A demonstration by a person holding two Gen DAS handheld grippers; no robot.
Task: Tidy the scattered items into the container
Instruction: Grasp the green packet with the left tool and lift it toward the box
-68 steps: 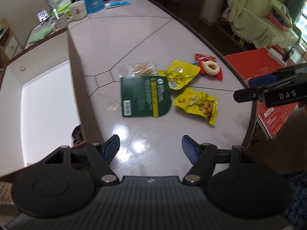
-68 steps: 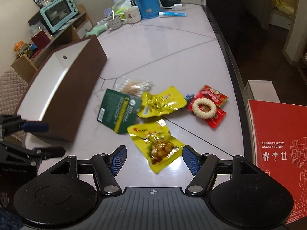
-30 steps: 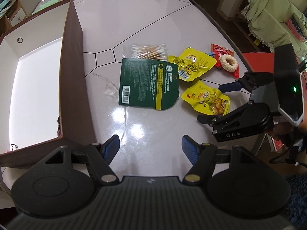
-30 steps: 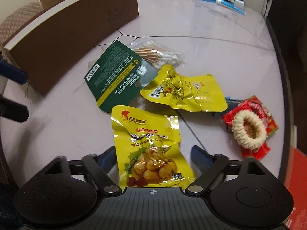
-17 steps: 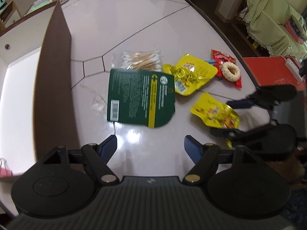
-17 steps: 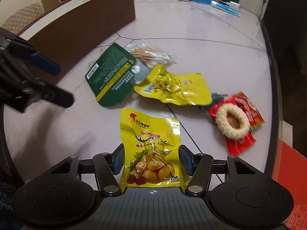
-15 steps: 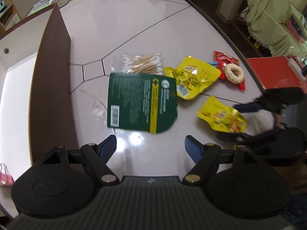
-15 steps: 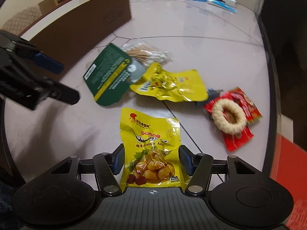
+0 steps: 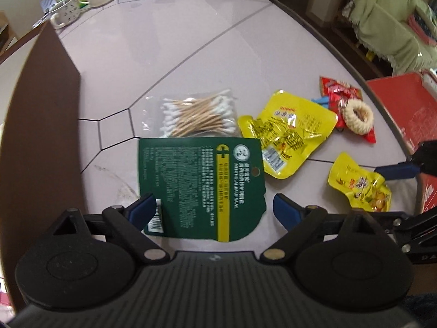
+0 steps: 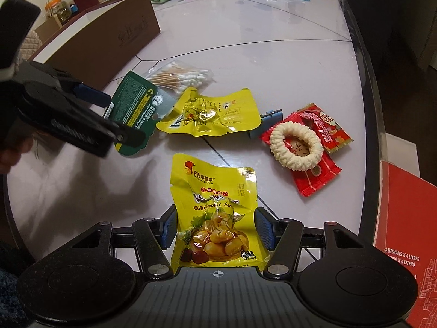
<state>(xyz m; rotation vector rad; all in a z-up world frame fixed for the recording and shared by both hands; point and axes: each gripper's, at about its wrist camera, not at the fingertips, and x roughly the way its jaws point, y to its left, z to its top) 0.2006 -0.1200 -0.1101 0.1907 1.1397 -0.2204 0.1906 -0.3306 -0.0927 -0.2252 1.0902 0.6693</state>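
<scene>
The right hand-held gripper (image 10: 215, 232) has its blue pads set against both side edges of the chestnut pouch (image 10: 215, 218), low on the pack where the contents bulge. That looks like a grasp across the pouch's width, likely chosen because a flat foil pack offers little else to pinch. The pouch lies on the counter (image 10: 245, 54), with its top edge pointing away from the camera. The left hand-held gripper (image 9: 211, 210) is spread wide and released, its fingers straddling the near end of the green card pack (image 9: 202, 186) without closing on it, as if lining up the next pick. The other scattered items lie close together beyond: the bag of cotton swabs (image 9: 198, 116) touches the card's far edge, the crumpled yellow packet (image 9: 289, 134) overlaps the card's right side, and the red wrapper with a woven ring (image 10: 296, 146) lies near the counter's edge. The brown container (image 10: 109, 38) stands well to the left, open at the top, so each item must be carried across and dropped in.
</scene>
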